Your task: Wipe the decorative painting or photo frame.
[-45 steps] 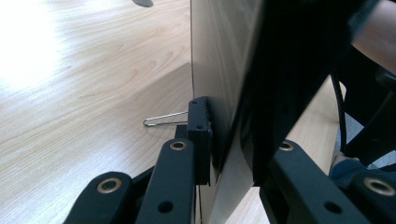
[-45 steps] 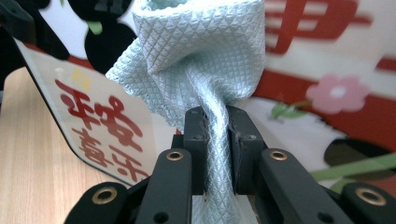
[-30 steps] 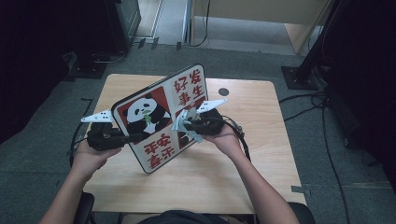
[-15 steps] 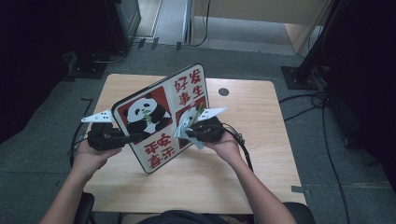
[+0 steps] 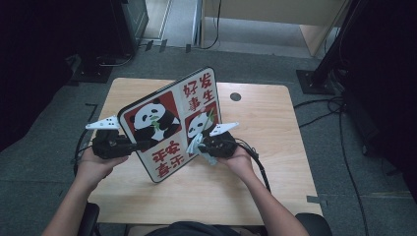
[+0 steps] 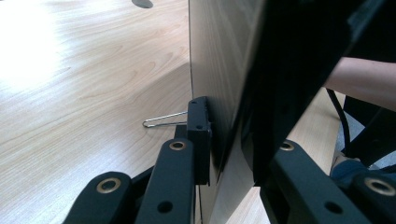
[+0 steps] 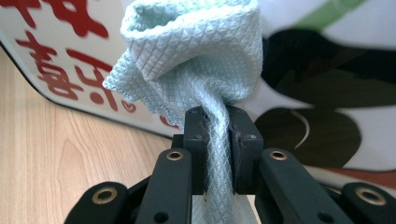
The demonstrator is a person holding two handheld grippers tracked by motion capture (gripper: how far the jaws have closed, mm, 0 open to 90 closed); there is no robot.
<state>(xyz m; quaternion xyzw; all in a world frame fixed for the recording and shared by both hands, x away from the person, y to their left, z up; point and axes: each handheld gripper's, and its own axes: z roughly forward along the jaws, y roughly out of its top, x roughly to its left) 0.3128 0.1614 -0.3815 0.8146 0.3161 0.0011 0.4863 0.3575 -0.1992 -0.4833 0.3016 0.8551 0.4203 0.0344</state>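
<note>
Wiping is in hand: the left tool clamps the panda board's 9 o'clock edge, propping it tilted at desk centre; the right tool, jaws pinched on the blue cloth, presses it against the picture. Next, I judge, steady strokes across the face.

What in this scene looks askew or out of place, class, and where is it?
The panda board is not flat on the table: it stands tilted on its lower edge, clamped by the left tongs. The right tongs pinch a bunched pale blue cloth against its picture side. Nothing looks spilled or broken.
</note>
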